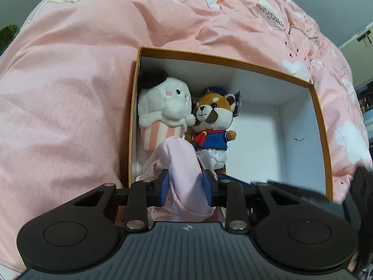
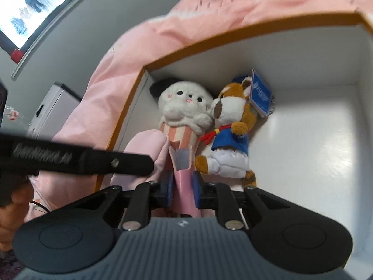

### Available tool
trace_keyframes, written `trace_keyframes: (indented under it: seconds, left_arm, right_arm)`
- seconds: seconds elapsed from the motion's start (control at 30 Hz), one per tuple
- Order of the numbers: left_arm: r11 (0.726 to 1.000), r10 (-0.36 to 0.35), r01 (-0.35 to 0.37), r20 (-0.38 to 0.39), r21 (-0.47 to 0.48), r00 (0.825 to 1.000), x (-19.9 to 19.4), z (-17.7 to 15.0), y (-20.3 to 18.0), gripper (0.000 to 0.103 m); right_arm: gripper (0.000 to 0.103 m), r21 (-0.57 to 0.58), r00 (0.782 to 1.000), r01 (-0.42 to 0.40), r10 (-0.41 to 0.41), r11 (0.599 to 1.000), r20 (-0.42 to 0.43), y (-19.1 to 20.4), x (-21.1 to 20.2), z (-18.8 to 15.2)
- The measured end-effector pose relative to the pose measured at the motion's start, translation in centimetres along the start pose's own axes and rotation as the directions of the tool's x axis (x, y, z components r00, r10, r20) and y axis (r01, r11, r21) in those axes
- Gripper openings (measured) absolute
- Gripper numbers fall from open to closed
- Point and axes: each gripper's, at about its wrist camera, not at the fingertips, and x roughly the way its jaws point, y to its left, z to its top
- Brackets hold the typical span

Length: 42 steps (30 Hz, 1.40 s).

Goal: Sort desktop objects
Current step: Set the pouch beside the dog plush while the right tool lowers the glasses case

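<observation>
Left wrist view showed the left gripper [image 1: 186,182] clamped on a pale pink cloth [image 1: 186,170] over the near edge of the box [image 1: 321,121]. Ahead of it inside, a white bunny [image 1: 166,107] lay left of a fox toy [image 1: 211,126], touching. Pink bedding [image 1: 70,93] surrounded the box. Right gripper [image 2: 183,187] pinched a pink item [image 2: 185,186], with the left gripper's black body crossing its left side.
</observation>
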Motion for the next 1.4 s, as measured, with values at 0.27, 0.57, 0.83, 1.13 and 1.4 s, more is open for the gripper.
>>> trace_keyframes:
  seconds: [0.27,0.57,0.83,1.13,1.4]
  left_arm:
    - [1.0,0.02,-0.02,0.03,-0.017,0.999,-0.2,-0.8,0.3,0.024]
    - [0.999,0.05,-0.05,0.038,-0.02,0.998,-0.1,-0.9,-0.3,0.024]
    - [0.997,0.071,-0.07,0.023,-0.03,0.997,-0.2,-0.7,-0.1,0.024]
    - [0.997,0.065,-0.065,0.016,-0.039,0.998,-0.1,-0.7,0.1,0.024]
    - [0.997,0.061,-0.06,0.019,-0.038,0.998,-0.3,-0.7,0.0,0.024]
  right_arm:
    - [0.0,-0.044,0.996,0.033,-0.029,0.999,0.087,2.2,-2.7,-3.2]
    - [0.038,-0.086,0.981,0.137,-0.123,0.987,0.148,2.7,-1.3,-1.8]
    - [0.041,-0.137,0.991,0.119,-0.11,0.983,0.074,2.0,0.4,-0.5]
    - [0.057,-0.092,0.991,0.13,-0.126,0.987,0.048,0.7,0.8,0.1]
    - [0.013,-0.077,0.999,-0.002,-0.001,0.997,-0.033,-0.1,1.3,0.0]
